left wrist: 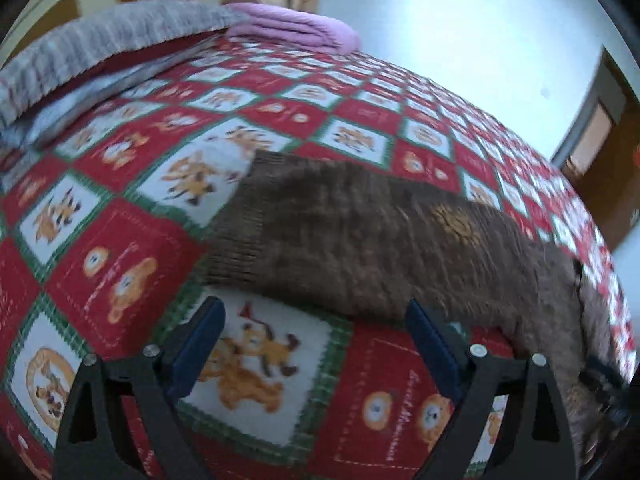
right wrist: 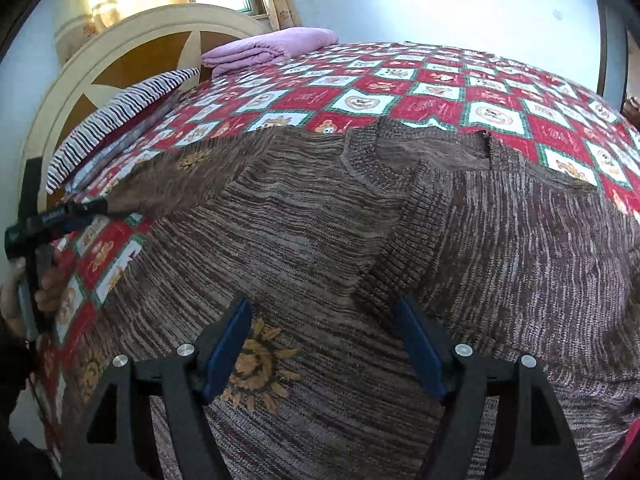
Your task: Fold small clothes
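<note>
while the left tongs (left wrist: 316, 344) hover above the bed (left wrist: 120, 240), their blue pads (left wrist: 196, 356) stand spread wide with nothing between them, only the red, white and green checked bedcover showing in the gap. just beyond their tips lies one sleeve (left wrist: 320, 240) of the brown knitted sweater, its ribbed cuff (left wrist: 240, 224) pointing away to the left of the tongs; the rest of the garment runs off to their right. the sleeve and bedcover look blurred in this view.

the right tongs (right wrist: 324, 348) hang over the body of the sweater (right wrist: 320, 240), also spread, the pads clear of the knit and pinching nothing. directly under and between them sits an orange sunflower motif (right wrist: 256, 364), nearer the left pad. ahead of the tips, a folded-over sleeve crosses the body diagonally, and further out is the ribbed neckline (right wrist: 384, 156). far to the left of these tongs, at the edge of the garment, the other tongs show with a hand (right wrist: 36, 288) around their handle.

beyond the sweater, toward the headboard (right wrist: 120, 64), lie a striped pillow (right wrist: 120, 120) and a folded pink blanket (right wrist: 272, 48).
</note>
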`<act>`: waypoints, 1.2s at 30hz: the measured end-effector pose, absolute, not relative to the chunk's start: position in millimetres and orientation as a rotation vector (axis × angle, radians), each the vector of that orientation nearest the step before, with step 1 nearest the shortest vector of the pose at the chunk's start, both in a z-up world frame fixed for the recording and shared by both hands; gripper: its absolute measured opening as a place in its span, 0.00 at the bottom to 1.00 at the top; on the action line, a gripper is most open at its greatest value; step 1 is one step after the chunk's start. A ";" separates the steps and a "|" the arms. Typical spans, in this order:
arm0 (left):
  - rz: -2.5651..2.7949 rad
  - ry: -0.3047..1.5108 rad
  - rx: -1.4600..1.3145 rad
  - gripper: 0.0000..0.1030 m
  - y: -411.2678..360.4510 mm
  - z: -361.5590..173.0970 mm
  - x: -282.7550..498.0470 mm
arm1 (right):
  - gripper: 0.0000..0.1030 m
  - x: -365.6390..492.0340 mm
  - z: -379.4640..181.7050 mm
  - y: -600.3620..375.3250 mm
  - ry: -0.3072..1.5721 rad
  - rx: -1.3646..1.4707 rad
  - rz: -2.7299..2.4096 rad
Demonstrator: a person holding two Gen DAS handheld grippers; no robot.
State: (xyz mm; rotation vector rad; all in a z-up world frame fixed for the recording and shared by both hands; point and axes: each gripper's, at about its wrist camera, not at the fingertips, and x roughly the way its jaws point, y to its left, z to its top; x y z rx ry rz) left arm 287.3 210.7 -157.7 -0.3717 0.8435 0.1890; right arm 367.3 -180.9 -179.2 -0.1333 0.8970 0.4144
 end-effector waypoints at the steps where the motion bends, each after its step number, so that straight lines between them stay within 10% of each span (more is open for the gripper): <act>1: 0.188 0.844 -0.390 0.91 213.3 -157.7 287.2 | 0.73 366.4 -179.1 -180.2 0.896 -0.145 0.408; 20: 0.147 0.799 -0.729 0.75 252.6 -167.8 312.4 | 0.76 360.6 -182.9 -169.7 0.882 -0.255 0.355; 23: 0.179 0.798 -0.701 0.60 253.7 -167.5 316.7 | 0.77 360.2 -182.9 -169.4 0.880 -0.259 0.352; 25: 0.176 0.810 -0.672 0.13 255.0 -169.2 319.4 | 0.77 359.8 -182.7 -170.3 0.880 -0.257 0.353; 26: 0.156 0.838 -0.676 0.07 256.8 -172.5 322.6 | 0.77 360.0 -182.5 -171.0 0.879 -0.254 0.354; 36: 0.128 0.770 -0.599 0.08 250.2 -128.4 324.9 | 0.77 360.6 -182.3 -172.4 0.878 -0.238 0.362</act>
